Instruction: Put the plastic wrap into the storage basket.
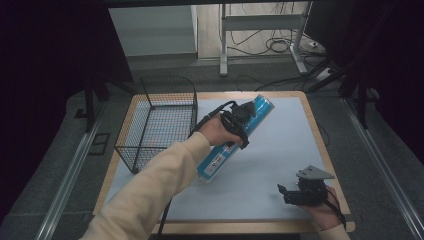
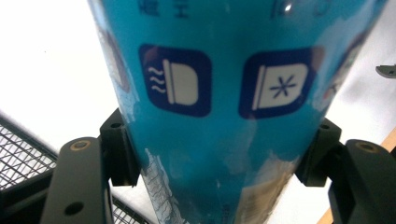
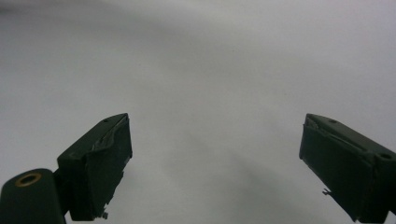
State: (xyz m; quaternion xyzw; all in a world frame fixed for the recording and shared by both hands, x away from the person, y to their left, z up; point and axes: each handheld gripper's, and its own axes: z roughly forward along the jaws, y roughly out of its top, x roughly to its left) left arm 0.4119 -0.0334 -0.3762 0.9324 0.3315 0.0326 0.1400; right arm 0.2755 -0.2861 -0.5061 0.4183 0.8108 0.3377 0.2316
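A blue tube, long and round with a white label near its lower end, is lying tilted across the middle of the table, just to the right of the wire basket. The left gripper is clamping it partway along its length; in the left gripper view the two black jaws are pressing against either side of the tube, below two dark blue square icons. Judging by this, the grasp is made and the lift looks to be starting, while the carry over to the basket, if that is where it is going, is left to do; the basket is sitting empty. The right gripper is resting near the table's front right corner, well apart from the tube, with its jaws standing wide apart over bare surface and holding nothing. The table is wearing a pale blue-grey mat inside a wooden edge. Beyond the basket, grey floor, a metal frame's legs and loose cables are lying in the dim room.
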